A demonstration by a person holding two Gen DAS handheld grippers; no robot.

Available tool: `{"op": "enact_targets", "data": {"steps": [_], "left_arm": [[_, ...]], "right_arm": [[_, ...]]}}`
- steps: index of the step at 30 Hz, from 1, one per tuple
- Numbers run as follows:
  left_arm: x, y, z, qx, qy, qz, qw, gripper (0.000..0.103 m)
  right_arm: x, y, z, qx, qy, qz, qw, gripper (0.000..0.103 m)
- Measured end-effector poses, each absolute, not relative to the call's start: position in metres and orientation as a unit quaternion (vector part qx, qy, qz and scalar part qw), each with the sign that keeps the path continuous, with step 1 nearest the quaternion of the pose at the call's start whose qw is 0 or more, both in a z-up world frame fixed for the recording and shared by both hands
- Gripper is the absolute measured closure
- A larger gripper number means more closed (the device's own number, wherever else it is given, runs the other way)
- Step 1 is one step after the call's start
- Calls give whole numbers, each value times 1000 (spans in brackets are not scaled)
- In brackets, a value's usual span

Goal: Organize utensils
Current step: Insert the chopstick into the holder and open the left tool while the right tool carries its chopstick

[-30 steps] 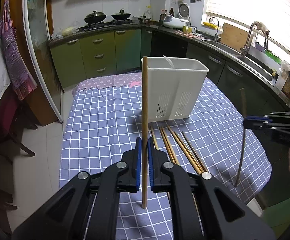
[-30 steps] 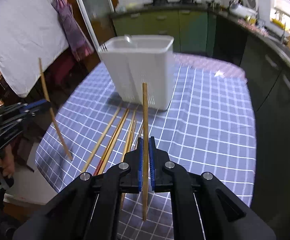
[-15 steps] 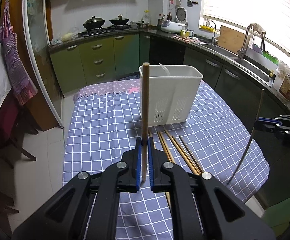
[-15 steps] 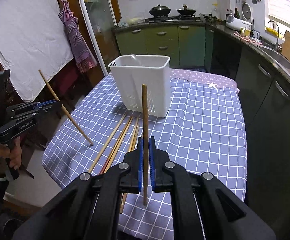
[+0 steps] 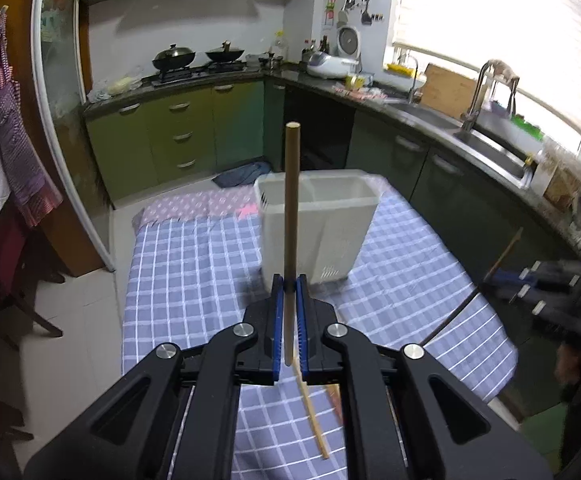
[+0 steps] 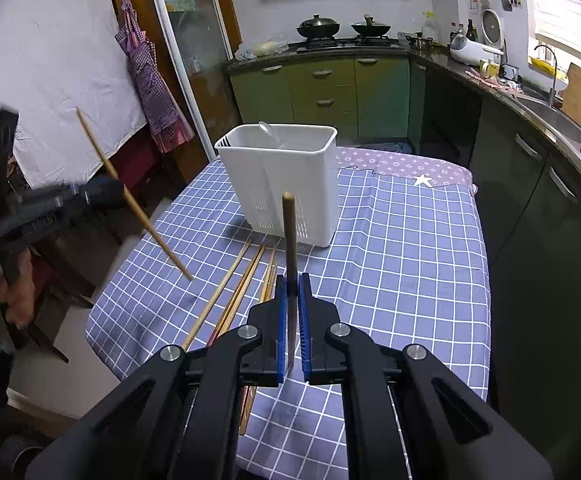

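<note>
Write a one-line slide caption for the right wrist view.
Right claw holds a chopstick upright before the white utensil holder, loose chopsticks on the checkered tablecloth.

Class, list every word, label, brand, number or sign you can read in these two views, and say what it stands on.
No text can be read in either view.
Monogram-style pattern on the purple cloth: too small to read.
Bottles on the counter: labels too small and blurred to read.

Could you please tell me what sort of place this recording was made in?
A home kitchen, most likely: two woks sit on a gas stove, green cabinets run under the counter, and a sink with a faucet stands below the window.
</note>
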State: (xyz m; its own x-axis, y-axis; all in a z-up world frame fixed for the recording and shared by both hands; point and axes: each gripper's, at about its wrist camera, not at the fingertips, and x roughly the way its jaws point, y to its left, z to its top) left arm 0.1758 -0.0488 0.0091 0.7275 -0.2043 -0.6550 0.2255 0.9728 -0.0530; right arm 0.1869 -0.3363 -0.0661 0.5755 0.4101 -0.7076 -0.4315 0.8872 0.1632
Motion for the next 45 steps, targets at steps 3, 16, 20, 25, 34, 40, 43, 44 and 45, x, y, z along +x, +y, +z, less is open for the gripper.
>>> {"op": "enact_targets", "data": {"steps": [3,16,20,25,34,40,43,44,45], "left_arm": [[183,-54,37,19,328,-119,937,97],[250,-87,105,32,233,-87,968,97],[276,-92,84,27,244,-79,966,97],[298,-93,50,33,284,-63,956,97],[292,-72,31,22,311,-61,948,83],[258,-53,42,7,290,-60,955,82],[237,-44,44,-3,289,-62,955,79],[232,-41,43,-3,292,-63,954,79],[227,-39,42,-1,294,-64,954,79]], "right_arm": [[187,-339,-68,-11,396,235,887,96],[186,-345,-71,-3,396,232,889,96],[186,-345,-72,-3,394,233,889,96],[188,-345,-69,-3,395,230,890,96],[206,-344,-26,4,367,229,902,96],[238,-346,42,57,306,232,922,96],[262,-345,71,84,270,219,934,96],[270,-344,76,89,265,214,936,96],[283,-342,80,95,262,204,939,96]]}}
